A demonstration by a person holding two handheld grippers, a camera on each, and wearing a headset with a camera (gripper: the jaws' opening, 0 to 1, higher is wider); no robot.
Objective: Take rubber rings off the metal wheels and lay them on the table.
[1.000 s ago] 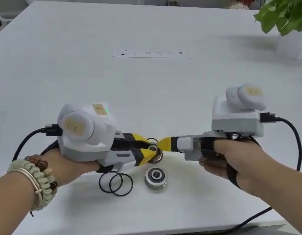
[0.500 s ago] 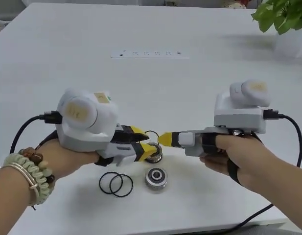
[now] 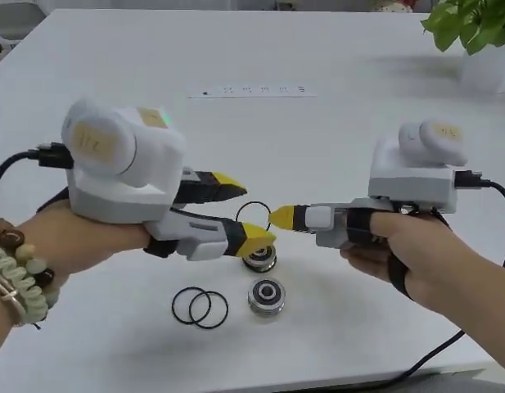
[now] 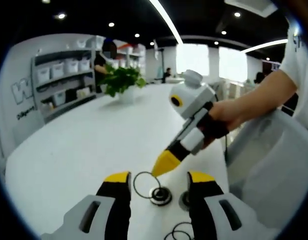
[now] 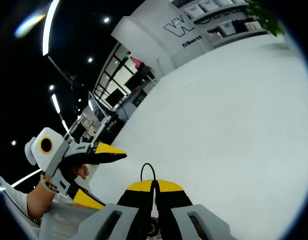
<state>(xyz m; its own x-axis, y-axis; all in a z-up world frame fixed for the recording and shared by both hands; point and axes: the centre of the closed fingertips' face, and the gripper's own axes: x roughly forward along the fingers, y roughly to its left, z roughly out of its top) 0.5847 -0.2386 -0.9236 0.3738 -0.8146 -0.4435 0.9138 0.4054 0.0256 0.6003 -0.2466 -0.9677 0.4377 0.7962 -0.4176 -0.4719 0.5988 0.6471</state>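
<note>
Black rubber ring (image 3: pixel 252 203) pinched by R gripper (image 3: pixel 277 218), above wheel (image 3: pixel 259 259); L gripper (image 3: pixel 250 213) spread, flanking ring

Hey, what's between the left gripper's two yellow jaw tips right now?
In the left gripper view, a black rubber ring pinched in the shut right gripper, with a metal wheel on the table just beyond it.

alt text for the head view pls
Over a white table, the right gripper, fingers shut, pinches a black rubber ring just above a metal wheel, while the left gripper faces it with fingers open. Two loose rings and a second wheel lie nearer the person.
</note>
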